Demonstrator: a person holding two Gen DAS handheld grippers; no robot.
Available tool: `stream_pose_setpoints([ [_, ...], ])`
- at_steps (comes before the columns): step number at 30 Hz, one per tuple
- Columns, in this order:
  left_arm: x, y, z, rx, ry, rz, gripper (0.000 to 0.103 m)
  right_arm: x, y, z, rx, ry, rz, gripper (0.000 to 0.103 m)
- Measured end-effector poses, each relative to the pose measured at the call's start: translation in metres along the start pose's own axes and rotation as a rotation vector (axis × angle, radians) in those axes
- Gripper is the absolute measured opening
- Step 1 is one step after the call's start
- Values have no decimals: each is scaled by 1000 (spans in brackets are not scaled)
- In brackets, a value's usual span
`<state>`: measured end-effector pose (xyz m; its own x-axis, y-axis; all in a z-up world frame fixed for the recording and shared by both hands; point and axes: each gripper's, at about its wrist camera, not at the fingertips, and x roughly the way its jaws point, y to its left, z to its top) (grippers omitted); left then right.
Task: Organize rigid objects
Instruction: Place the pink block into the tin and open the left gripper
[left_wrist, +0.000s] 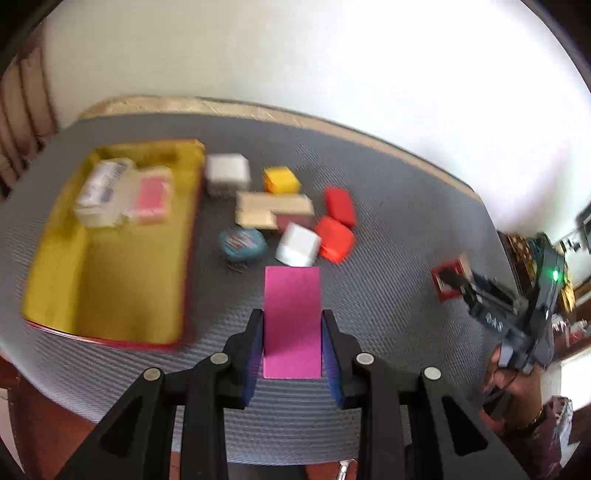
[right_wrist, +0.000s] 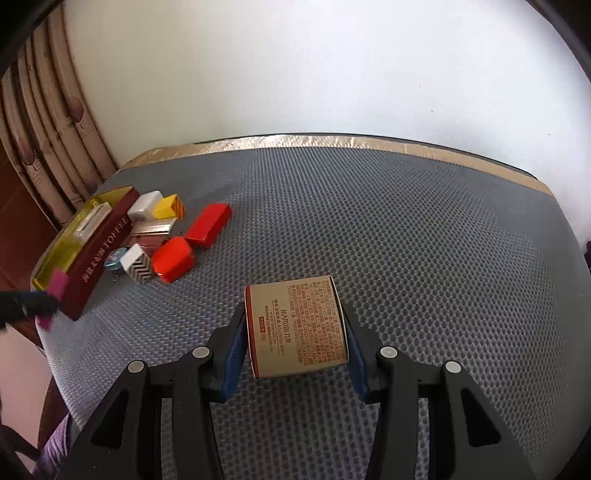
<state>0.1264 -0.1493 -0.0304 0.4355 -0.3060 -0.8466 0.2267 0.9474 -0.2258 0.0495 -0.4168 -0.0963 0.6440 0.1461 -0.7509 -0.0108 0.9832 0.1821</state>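
Note:
My left gripper (left_wrist: 292, 325) is shut on a magenta flat box (left_wrist: 292, 314), held above the grey mat right of the gold tray (left_wrist: 122, 291). The tray holds a clear plastic case (left_wrist: 101, 192) and a pink-topped box (left_wrist: 151, 195) at its far end. My right gripper (right_wrist: 295, 325) is shut on a tan printed carton (right_wrist: 299, 328) with a red end, above the mat's near middle. In the right wrist view the tray (right_wrist: 99, 254) shows as a maroon tin at the far left, with the left gripper and magenta box (right_wrist: 55, 291) beside it.
A cluster lies right of the tray: two white boxes (left_wrist: 226, 171) (left_wrist: 297, 245), a yellow box (left_wrist: 280, 180), two red boxes (left_wrist: 334, 238) (left_wrist: 340, 206), beige flat boxes (left_wrist: 273, 208), a blue oval tin (left_wrist: 242, 243). The right gripper and carton (left_wrist: 448, 282) show at the right.

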Motion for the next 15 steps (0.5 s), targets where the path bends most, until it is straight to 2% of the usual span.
stream_pose_setpoints([
  [6,-20,70,34,-77,-41,146,30,-12,19,-6,-31,-5,24,44],
  [12,3,130,52,-73,-10,306,30,-10,31,-4,-18,-2,53,44],
  [15,26,153,58,-89,23,331,30,-12,40,1,-32,-8,58,44],
])
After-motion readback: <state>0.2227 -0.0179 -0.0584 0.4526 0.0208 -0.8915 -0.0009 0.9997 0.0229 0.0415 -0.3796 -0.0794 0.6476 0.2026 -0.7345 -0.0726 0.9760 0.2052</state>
